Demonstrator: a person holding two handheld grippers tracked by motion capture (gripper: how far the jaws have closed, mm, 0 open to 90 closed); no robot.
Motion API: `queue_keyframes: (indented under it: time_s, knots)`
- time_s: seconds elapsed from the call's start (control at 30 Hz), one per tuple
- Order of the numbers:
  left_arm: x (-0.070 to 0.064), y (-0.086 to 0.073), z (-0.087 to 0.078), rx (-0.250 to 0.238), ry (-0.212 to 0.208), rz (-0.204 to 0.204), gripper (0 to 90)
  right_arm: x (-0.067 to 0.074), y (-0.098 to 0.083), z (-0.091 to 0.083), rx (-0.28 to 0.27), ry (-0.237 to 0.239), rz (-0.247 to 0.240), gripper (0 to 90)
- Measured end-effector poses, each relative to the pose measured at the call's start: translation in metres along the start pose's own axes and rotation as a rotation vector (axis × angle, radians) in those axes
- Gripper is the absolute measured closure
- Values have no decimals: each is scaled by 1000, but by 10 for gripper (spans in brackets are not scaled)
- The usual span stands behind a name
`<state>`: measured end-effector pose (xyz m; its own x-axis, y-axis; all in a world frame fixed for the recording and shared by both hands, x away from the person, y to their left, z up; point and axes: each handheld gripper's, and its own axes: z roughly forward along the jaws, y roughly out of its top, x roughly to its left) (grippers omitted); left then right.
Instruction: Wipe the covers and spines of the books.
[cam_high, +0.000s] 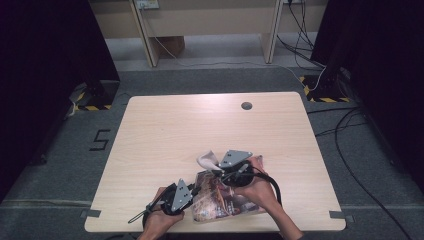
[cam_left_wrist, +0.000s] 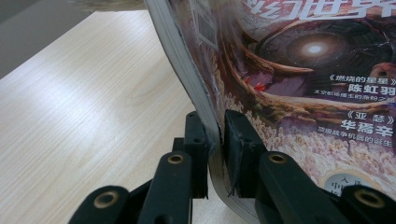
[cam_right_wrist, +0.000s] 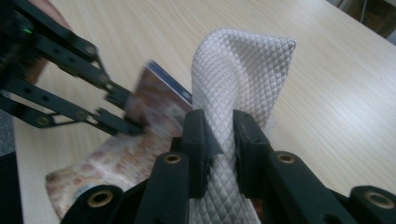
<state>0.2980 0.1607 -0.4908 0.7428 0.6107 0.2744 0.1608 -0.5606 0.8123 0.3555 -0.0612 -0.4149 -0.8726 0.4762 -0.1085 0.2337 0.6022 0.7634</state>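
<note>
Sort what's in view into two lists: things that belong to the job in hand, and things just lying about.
In the job:
- magazine, pinched by the left claw
- white quilted cloth, pinched by the right claw

Lying about:
- cardboard box on the floor beyond the table
- floor cables

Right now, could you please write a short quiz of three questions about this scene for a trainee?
1. True or false: the left hand-held gripper is shut on the magazine.
2. What does the right hand-held gripper hold? A) white quilted cloth B) a pen C) nothing
3. The magazine's lower edge rests on the ____.

Key: 1 true; 2 A; 3 table.
</note>
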Motion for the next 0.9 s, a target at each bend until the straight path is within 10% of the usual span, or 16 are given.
queue_keyframes:
  time_s: [0.9]
  knots:
    - [-1,1,0,5,6,16,790,24,21,2,-2,22,-81,769]
